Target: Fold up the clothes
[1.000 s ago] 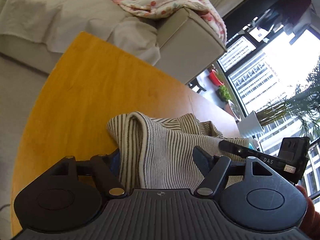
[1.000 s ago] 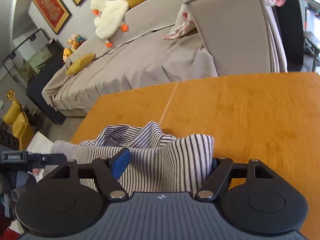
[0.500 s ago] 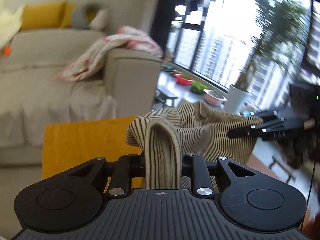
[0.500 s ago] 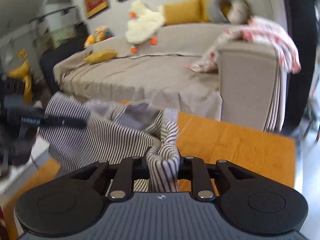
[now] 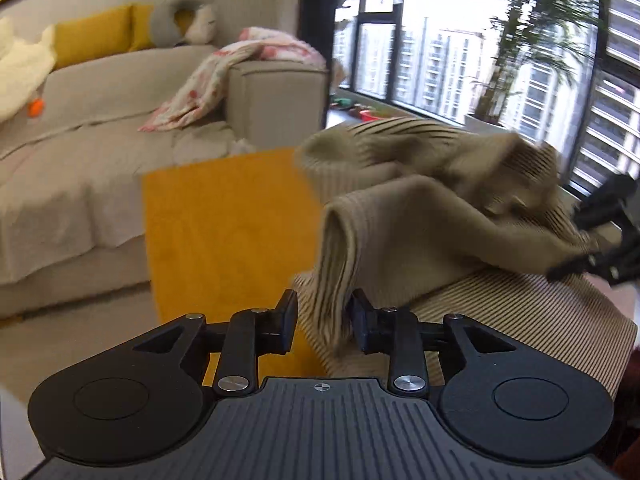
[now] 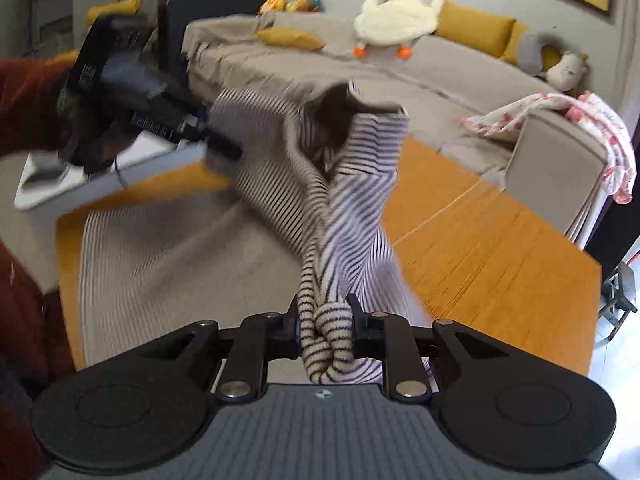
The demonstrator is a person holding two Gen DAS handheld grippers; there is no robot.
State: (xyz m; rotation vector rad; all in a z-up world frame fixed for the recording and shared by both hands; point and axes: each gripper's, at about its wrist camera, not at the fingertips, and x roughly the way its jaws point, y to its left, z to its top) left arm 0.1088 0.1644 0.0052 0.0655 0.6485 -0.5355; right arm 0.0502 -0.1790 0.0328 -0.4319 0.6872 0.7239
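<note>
A striped knit garment [image 5: 448, 216] hangs between my two grippers, and its lower part [image 6: 160, 248] lies spread on the orange wooden table [image 6: 480, 248]. My left gripper [image 5: 324, 326] is shut on a bunched fold of it, with a thin gap showing at the left pad. In the right wrist view it appears at upper left [image 6: 156, 120], held by a hand in a red sleeve. My right gripper [image 6: 324, 322] is shut on a twisted roll of the fabric. It shows blurred at the right edge of the left wrist view [image 5: 600, 236].
A grey sofa [image 6: 420, 76] runs along the far side of the table, with a floral blanket [image 5: 224, 76] over its armrest, yellow cushions and a plush duck [image 6: 396, 20]. Large windows and a potted palm [image 5: 520, 40] stand to the right. A white low table [image 6: 100, 176] sits at left.
Both grippers went from open around the garment on the table to shut on it. They then lifted it and swung across, so the lower cloth now drapes onto the table.
</note>
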